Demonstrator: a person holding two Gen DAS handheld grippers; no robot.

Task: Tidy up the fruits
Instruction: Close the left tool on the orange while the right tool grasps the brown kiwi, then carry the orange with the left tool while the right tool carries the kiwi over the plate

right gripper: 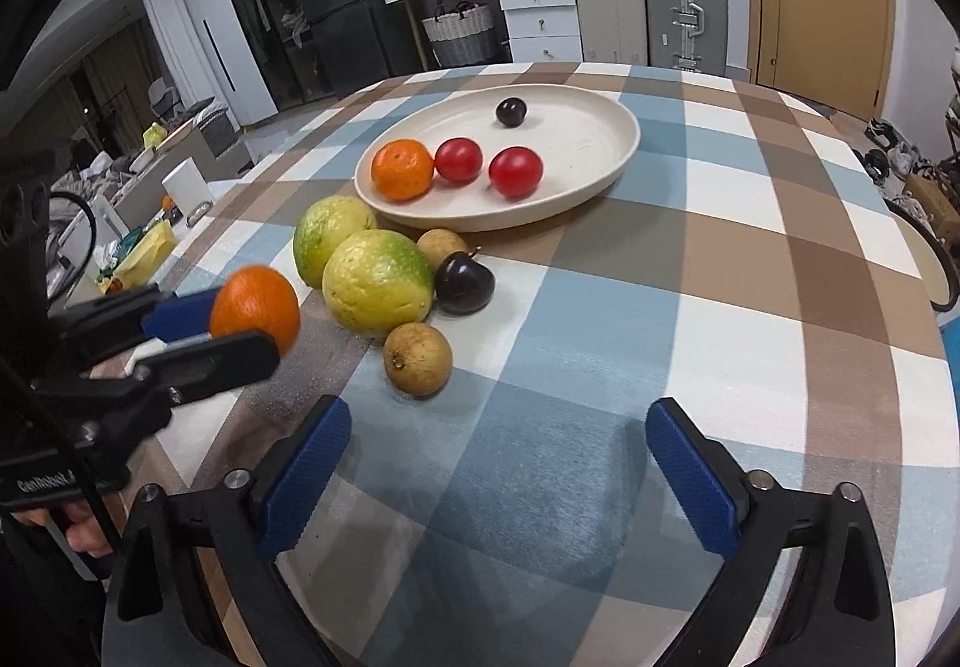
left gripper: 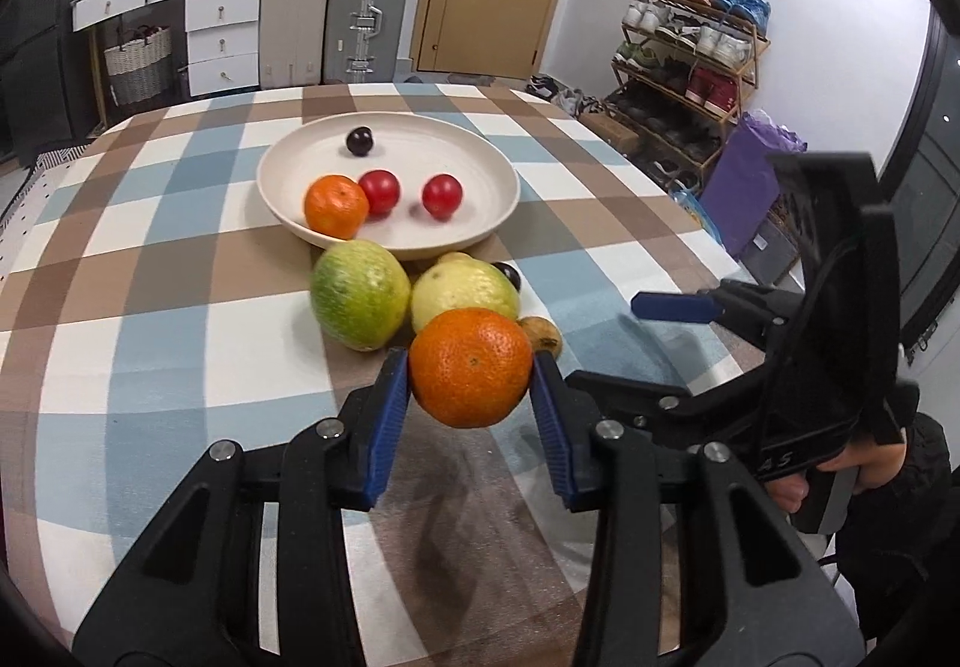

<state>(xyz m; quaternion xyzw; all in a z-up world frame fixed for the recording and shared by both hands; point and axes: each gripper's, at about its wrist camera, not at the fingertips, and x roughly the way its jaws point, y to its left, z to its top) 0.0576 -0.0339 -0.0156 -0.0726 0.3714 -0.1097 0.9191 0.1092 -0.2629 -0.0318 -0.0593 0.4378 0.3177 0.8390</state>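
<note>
My left gripper [left gripper: 471, 385] is shut on an orange [left gripper: 471, 367] and holds it above the table; it also shows in the right wrist view [right gripper: 255, 310]. A cream plate [left gripper: 480, 150] [right gripper: 600, 138] holds a small orange [left gripper: 336, 206], two red tomatoes [left gripper: 379, 191] [left gripper: 442, 196] and a dark plum [left gripper: 360, 141]. In front of the plate lie two green-yellow fruits [right gripper: 378, 290] [right gripper: 327, 235], a dark plum [right gripper: 464, 283] and two brown fruits [right gripper: 417, 358] [right gripper: 441, 247]. My right gripper [right gripper: 498, 463] is open and empty above the cloth, right of the left gripper.
The table has a checked blue, brown and white cloth [right gripper: 720, 277]. Suitcases [left gripper: 369, 18], drawers and a door stand behind it. A shoe rack [left gripper: 690, 60] is at the right. A cluttered low table [right gripper: 150, 199] stands past the left edge.
</note>
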